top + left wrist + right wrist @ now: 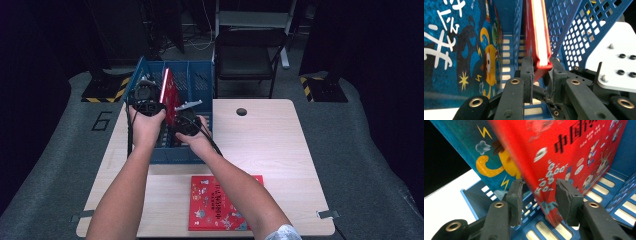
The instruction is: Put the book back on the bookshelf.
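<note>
Left gripper (pixel 540 72) pinches the red book (pixel 537 32) by its near edge: both pads press the covers, white page block showing between them. Right gripper (pixel 537 198) has jaws spread partway, one on each side of the same red book's (pixel 574 157) lower corner. The right pad sits at the cover; the left pad stands off it, and whether either pad presses is not clear. No firm grip seen.

High view: left gripper (pixel 145 100) at about 10 o'clock from table centre, right gripper (pixel 187 121) just beside it at its 4 o'clock. Both hands are over the blue rack (pixel 200 75), which sits on the table's (pixel 270 145) far-left part, at 11 o'clock.

Red book (pixel 169 95) stands on edge inside a middle slot of the rack, tilted, top leaning toward 11 o'clock. Left gripper view shows perforated blue dividers on either side of it.

Blue picture book (pixel 456 50) with a yellow cartoon figure stands in the next slot, at 9 o'clock of the red one in the left gripper view; it also shows behind the red cover in the right gripper view (pixel 489 155).

Second red book (pixel 220 202) lies flat on the table at 6 o'clock, near edge, partly under the right forearm.
</note>
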